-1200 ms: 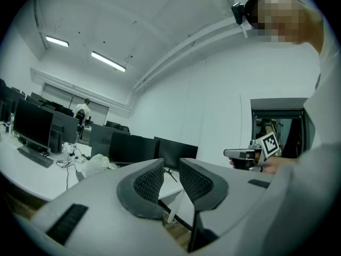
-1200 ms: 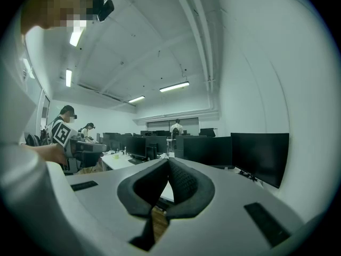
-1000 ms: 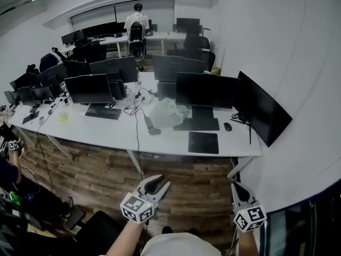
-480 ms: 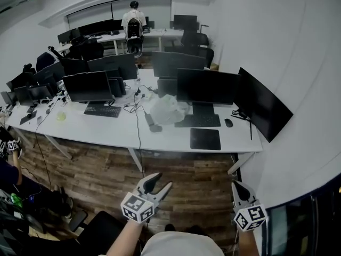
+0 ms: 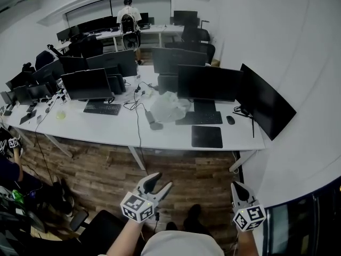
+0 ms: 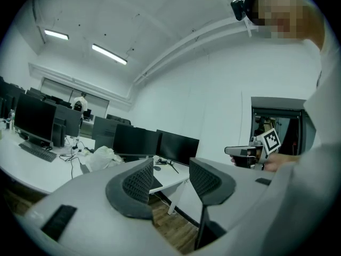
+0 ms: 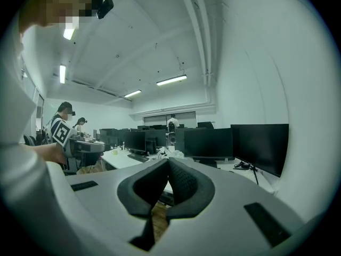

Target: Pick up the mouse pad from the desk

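Note:
The black mouse pad (image 5: pixel 206 136) lies flat near the right end of the long white desk (image 5: pixel 106 129), in front of a keyboard (image 5: pixel 200 118) and beside a mouse (image 5: pixel 230 120). Both grippers hang well short of the desk, over the wooden floor. My left gripper (image 5: pixel 161 180) (image 6: pixel 171 164) is open; its jaws have just been opening and nothing is between them. My right gripper (image 5: pixel 235 185) (image 7: pixel 168 161) is shut, its pads meeting at the tips with nothing held.
Several dark monitors stand along the desk, with a curved one (image 5: pixel 266 108) at its right end. A crumpled white bag (image 5: pixel 168 106) and cables lie mid-desk. A white wall (image 5: pixel 298 63) runs along the right. A person (image 5: pixel 128 17) stands far back; a black chair (image 5: pixel 96 231) is at lower left.
The left gripper's jaws have spread wider than one second ago. The right gripper looks the same. A shoe has come into view on the floor between the grippers.

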Motion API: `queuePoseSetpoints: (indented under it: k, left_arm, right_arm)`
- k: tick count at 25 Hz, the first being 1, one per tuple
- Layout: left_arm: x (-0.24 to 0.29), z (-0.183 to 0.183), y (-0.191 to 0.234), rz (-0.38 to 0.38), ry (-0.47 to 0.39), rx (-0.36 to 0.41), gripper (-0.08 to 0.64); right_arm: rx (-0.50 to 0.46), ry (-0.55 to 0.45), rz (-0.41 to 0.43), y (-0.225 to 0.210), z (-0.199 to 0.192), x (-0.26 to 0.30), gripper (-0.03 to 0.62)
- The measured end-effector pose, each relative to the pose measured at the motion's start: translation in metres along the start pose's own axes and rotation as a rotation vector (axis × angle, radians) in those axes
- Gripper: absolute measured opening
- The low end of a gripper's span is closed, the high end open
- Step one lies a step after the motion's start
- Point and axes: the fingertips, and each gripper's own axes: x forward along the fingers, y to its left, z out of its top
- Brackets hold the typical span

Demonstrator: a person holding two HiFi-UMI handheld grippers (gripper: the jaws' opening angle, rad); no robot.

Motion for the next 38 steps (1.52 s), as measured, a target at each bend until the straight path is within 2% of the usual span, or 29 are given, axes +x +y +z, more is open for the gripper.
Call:
queuePoseSetpoints:
  k: [8,15,28,38]
  left_arm:
    - [0.046,0.001,0.022,0.025,0.009,-0.008,0.228]
    - [0.109,0.015,0.035,0.040,0.009,-0.002,0.229]
    - [0.210,0.016,0.049,0.093,0.017,-0.012,0.229]
    - [0.252,0.011,0.050,0.106,0.042,-0.028,0.229]
  right_arm:
    - [0.013,0.012,0.025,-0.042,-0.004,0.043,0.012]
    - [0.021,0.025,0.053,-0.096,0.002,0.087,0.012]
    - [0.039,0.035,0.118,-0.188,-0.004,0.154,0.012]
    - [0.060,0.062,0.145,-0.220,-0.014,0.182,0.012]
